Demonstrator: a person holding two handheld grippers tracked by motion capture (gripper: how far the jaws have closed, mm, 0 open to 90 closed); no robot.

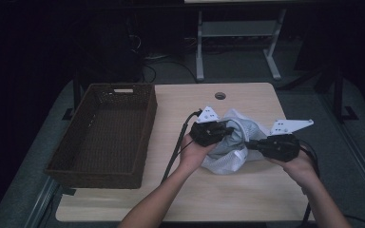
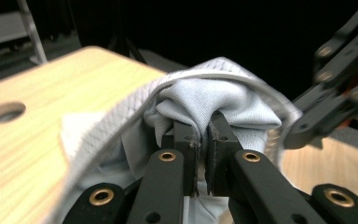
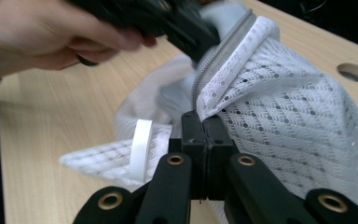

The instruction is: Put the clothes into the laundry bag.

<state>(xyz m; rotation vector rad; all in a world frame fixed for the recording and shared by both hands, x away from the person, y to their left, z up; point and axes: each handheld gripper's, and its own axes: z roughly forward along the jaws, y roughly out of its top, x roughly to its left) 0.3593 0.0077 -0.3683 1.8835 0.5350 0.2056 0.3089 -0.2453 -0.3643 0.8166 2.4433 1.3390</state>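
A white mesh laundry bag lies on the wooden table between the two hands. A pale grey cloth bulges out of its open mouth. My left gripper is shut on a fold of that grey cloth, which wraps over both jaw tips above the bag's mesh edge. My right gripper comes from the right and is shut on the mesh bag's edge just below the zipper, jaws pressed together. The left gripper and its hand hover above.
A dark woven basket with nothing inside stands on the left part of the table. A round cable hole sits near the far edge. The left gripper's cable runs down between basket and bag. White desk legs stand beyond the table.
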